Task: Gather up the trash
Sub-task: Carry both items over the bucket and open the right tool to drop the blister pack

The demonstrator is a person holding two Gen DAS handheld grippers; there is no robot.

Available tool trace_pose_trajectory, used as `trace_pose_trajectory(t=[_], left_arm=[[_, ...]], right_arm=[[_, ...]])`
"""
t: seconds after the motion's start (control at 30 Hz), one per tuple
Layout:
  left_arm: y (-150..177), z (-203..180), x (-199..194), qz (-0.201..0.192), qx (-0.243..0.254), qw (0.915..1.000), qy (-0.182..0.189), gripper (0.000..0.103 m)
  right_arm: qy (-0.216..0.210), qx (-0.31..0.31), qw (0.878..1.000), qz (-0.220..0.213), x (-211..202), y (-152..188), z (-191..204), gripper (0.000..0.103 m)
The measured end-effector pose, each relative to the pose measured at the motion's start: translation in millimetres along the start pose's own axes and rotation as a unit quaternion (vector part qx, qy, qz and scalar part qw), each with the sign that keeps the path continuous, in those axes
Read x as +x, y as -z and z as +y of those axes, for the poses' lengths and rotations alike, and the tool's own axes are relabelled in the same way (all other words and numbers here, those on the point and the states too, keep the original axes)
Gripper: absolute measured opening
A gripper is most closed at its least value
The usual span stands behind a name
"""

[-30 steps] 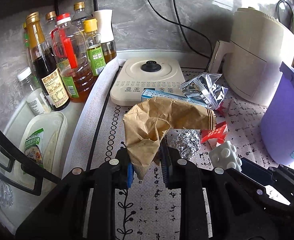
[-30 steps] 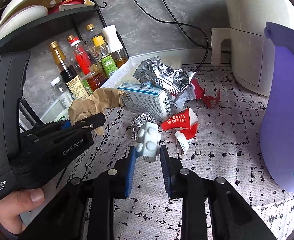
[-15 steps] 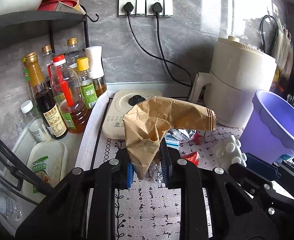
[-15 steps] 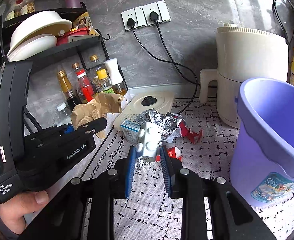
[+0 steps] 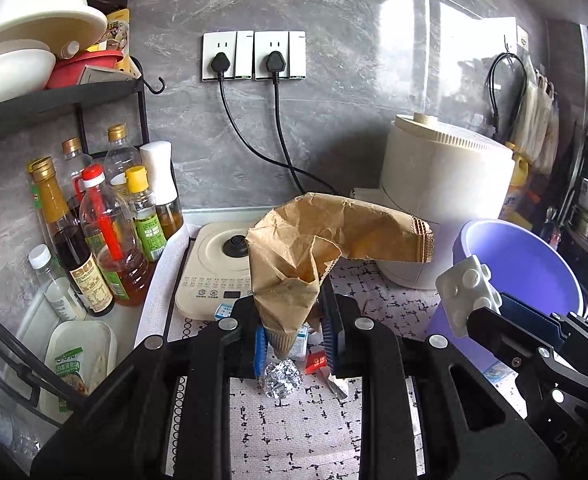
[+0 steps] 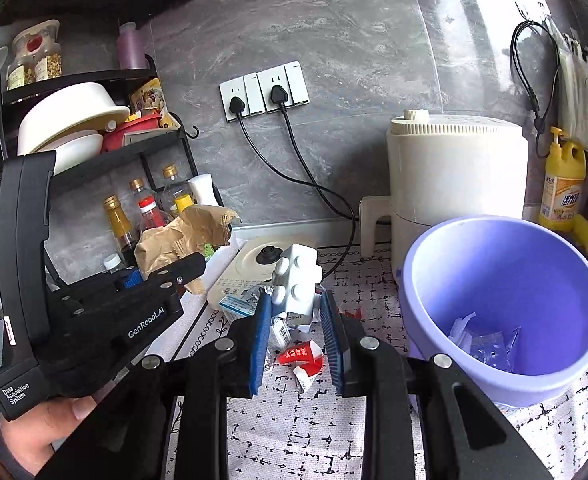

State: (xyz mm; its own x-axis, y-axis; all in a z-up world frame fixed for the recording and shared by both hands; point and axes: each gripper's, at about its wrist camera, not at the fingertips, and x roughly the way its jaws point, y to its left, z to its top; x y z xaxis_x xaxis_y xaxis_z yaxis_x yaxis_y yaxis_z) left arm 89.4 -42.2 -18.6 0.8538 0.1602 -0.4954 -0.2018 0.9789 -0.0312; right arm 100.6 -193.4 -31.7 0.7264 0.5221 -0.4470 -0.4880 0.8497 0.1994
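My left gripper (image 5: 294, 336) is shut on a crumpled brown paper bag (image 5: 326, 240) and holds it up above the counter. My right gripper (image 6: 296, 316) is shut on a white studded block (image 6: 296, 280), lifted left of the purple bucket (image 6: 502, 304). The bucket holds several scraps at its bottom. On the mat lie a foil ball (image 5: 280, 376), a red wrapper (image 6: 300, 358) and a small blue and white box (image 6: 236, 306). The block (image 5: 464, 292) and bucket (image 5: 522, 264) also show in the left wrist view.
A cream induction cooker (image 5: 214, 268) sits at the back of the patterned mat. A white air fryer (image 6: 454, 172) stands behind the bucket. Oil and sauce bottles (image 5: 94, 232) crowd the left under a black shelf with bowls (image 6: 74, 120). Two cords hang from wall sockets (image 5: 254, 56).
Both grippers have risen well above the counter with their loads. The bucket's inside has come into view. The trash left on the mat now lies lower and smaller in both views.
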Motion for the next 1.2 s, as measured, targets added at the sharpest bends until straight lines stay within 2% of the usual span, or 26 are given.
trace_pose_trajectory(t=[0.3,0.7,0.77,0.8,0.83,0.87,1.2], left_arm=[[-8,-27,5,-0.008,0.013,0.9993,0.034,0.022],[-17,-76,17,-0.011,0.037,0.995,0.092,0.022],[-18,-83,19,-0.011,0.041,0.994,0.101,0.022],[-18,-86,20,-0.012,0.043,0.9934,0.105,0.022],[-19,-89,21,-0.011,0.044,0.993,0.109,0.022],[-19,-91,22,-0.011,0.045,0.9925,0.113,0.022],[-21,-117,36,0.0,0.053,0.988,0.145,0.022]], right_arm=[[0.035,0.013,0.999,-0.016,-14,-7,-24,0.026],[0.104,0.042,0.993,-0.038,-40,-10,-65,0.026],[0.124,0.047,0.99,-0.044,-45,-11,-72,0.032],[0.139,0.05,0.988,-0.05,-48,-11,-76,0.055],[0.151,0.057,0.985,-0.057,-51,-11,-80,0.064],[0.158,0.063,0.983,-0.064,-55,-10,-84,0.066],[0.189,0.082,0.977,-0.056,-71,-2,-110,0.063]])
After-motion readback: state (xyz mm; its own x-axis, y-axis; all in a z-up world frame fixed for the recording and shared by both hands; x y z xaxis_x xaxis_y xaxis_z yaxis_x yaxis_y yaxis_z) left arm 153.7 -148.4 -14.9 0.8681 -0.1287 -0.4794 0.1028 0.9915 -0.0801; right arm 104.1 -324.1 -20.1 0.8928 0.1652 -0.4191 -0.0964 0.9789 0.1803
